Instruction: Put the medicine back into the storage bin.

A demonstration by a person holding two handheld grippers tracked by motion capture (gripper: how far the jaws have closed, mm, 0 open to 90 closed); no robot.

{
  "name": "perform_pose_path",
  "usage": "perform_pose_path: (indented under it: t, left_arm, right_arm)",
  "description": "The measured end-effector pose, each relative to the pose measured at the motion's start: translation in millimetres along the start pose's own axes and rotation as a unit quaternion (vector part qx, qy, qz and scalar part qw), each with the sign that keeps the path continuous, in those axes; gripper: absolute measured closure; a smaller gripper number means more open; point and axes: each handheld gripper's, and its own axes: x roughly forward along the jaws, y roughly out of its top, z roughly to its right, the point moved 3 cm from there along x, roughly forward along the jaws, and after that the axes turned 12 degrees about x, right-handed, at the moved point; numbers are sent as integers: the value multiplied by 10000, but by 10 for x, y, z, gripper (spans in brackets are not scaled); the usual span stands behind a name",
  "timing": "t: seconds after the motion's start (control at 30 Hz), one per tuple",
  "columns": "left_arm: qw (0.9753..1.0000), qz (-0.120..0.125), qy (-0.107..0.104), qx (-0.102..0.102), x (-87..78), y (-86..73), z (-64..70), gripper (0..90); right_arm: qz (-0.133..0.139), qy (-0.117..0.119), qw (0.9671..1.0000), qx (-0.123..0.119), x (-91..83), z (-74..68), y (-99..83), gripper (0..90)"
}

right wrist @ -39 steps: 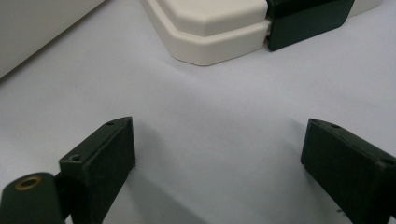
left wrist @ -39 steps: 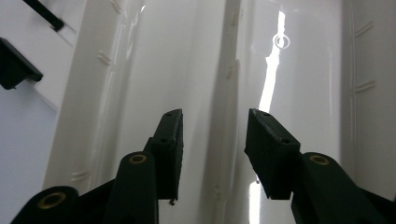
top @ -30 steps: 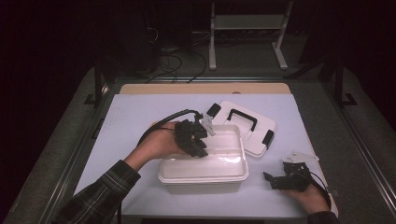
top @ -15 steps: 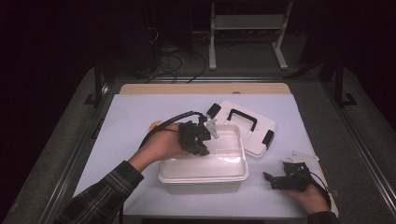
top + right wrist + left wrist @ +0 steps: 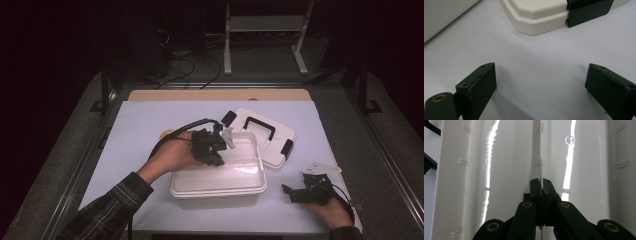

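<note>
Slip risk: left tongs (image 5: 541, 185) clamped on thin divider edge (image 5: 540, 157) inside white bin (image 5: 218, 172).
Weak pinch could drop it; right tongs (image 5: 540, 87), jaws apart, hover over surface (image 5: 544, 57) near lid (image 5: 536, 15).

Black left tongs (image 5: 218, 146), with a thick black cable (image 5: 172, 137) looping off the back and a grey three-cornered plate (image 5: 227, 135) on top. Brass-coloured rivets (image 5: 527, 205) set in the linkage arms. Black right tongs (image 5: 300, 192) too, with flat rectangular pads (image 5: 482, 81) and small screw holes. Dark plaid sleeve (image 5: 107, 210) on the left forearm.
</note>
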Motion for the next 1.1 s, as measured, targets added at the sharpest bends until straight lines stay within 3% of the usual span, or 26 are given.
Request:
perform_pose_path:
  t: [0.3, 0.57, 0.87, 1.1]
  left_arm:
    - [9995, 232, 151, -118, -240, 19, -38, 889]
    - [9990, 236, 285, -260, -449, -79, -68, 889]
    - [9975, 232, 398, -540, -667, -360, -44, 889]
    - [9943, 292, 567, -858, -884, -697, 10, 889]
  right_arm:
    - [4, 9, 10000, -5, 0, 1, 1, 93]
    - [7, 11, 10000, -12, 1, 2, 0, 93]
    - [7, 8, 10000, -9, 1, 1, 0, 93]
    - [10, 7, 10000, -14, 1, 2, 0, 93]
